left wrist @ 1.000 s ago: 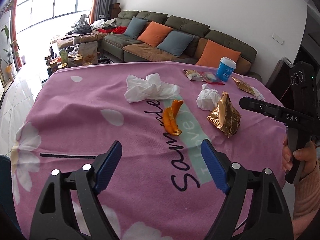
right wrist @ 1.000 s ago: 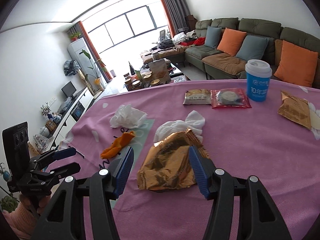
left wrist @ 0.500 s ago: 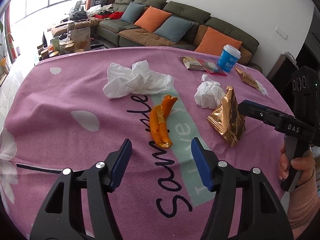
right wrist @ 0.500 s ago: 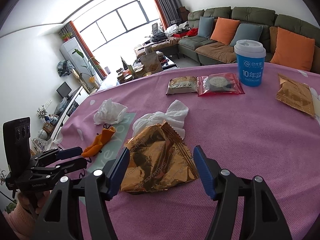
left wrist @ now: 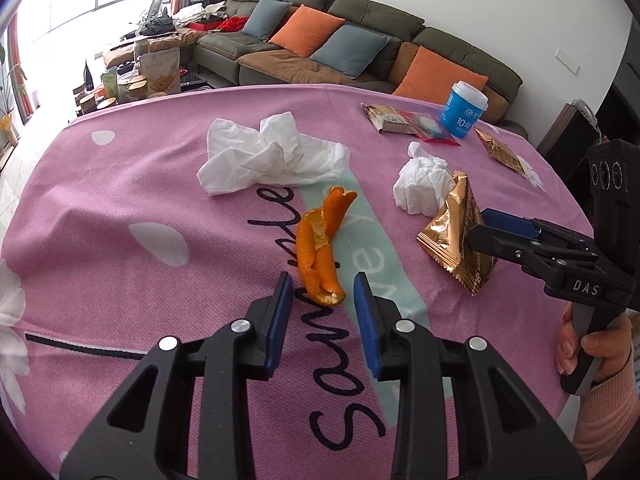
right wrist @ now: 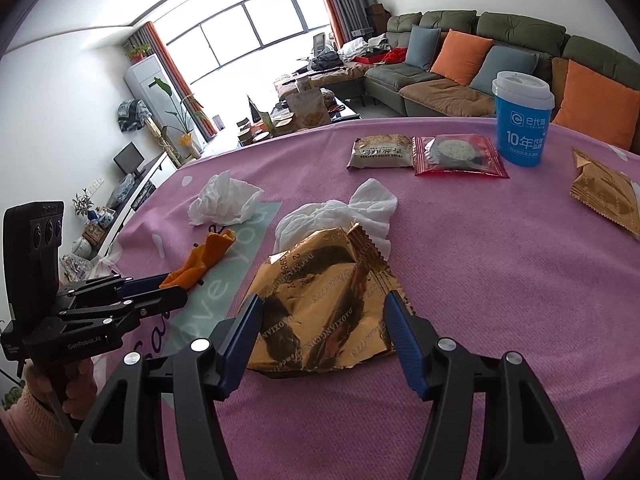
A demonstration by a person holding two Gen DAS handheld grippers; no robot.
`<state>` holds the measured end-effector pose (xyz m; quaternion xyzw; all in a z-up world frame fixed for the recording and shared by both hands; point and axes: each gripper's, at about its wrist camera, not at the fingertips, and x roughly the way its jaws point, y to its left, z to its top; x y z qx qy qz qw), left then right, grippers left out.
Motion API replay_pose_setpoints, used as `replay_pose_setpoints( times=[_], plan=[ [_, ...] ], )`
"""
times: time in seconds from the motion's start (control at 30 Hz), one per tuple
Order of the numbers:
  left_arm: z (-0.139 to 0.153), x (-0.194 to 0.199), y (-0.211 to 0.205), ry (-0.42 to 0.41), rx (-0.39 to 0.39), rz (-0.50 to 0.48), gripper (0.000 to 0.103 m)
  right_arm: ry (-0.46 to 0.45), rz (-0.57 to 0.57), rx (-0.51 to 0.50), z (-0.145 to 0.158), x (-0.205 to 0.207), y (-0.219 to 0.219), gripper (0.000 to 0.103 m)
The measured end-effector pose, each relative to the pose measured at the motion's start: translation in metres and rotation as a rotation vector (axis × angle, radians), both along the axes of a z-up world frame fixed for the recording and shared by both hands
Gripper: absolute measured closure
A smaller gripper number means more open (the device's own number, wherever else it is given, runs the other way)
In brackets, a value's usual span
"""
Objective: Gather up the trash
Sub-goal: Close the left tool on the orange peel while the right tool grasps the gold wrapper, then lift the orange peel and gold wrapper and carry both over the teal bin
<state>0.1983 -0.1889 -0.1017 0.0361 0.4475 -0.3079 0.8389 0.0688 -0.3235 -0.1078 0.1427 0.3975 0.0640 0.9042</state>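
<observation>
An orange peel (left wrist: 320, 248) lies on the pink tablecloth (left wrist: 120, 184). My left gripper (left wrist: 322, 292) is low over the cloth, and its jaws are closing with the peel's near end between the blue pads, a gap left on each side. The right wrist view shows the left gripper (right wrist: 174, 288) at the peel (right wrist: 208, 256). A crumpled gold wrapper (right wrist: 320, 300) sits between the pads of my right gripper (right wrist: 323, 306), whose jaws are closing around it without squeezing it. From the left wrist view, the right gripper (left wrist: 476, 226) straddles the wrapper (left wrist: 452, 236).
A large white tissue (left wrist: 272, 156) and a balled tissue (left wrist: 420, 184) lie beyond the peel. At the table's far side are a blue paper cup (left wrist: 464, 110), two snack packets (left wrist: 392, 118) and another gold packet (left wrist: 500, 150). A sofa stands behind the table.
My left gripper came forward and down to the orange peel and its jaws narrowed around the peel's near end. The right gripper's jaws drew in a little around the gold wrapper.
</observation>
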Motion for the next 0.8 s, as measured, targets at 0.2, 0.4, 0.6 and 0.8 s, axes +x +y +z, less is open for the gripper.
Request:
replay_pose_setpoints(
  times=[0.2,0.4,0.6,0.8],
  plan=[
    [0.000,-0.002,-0.001,-0.002,0.002,0.001,0.082,0.015,0.016,0.011,-0.002,0.000,-0.001,0.073],
    [0.001,-0.005,0.001,-0.008,-0.004,0.006,0.084,0.010,0.029,0.035,-0.002,-0.004,-0.004,0.094],
    [0.005,-0.011,0.010,-0.012,-0.026,0.017,0.085,-0.026,0.039,0.065,0.007,-0.012,-0.006,0.097],
    [0.010,-0.017,0.023,-0.018,-0.048,0.031,0.085,-0.037,-0.036,0.104,0.008,-0.011,-0.027,0.060]
  ],
)
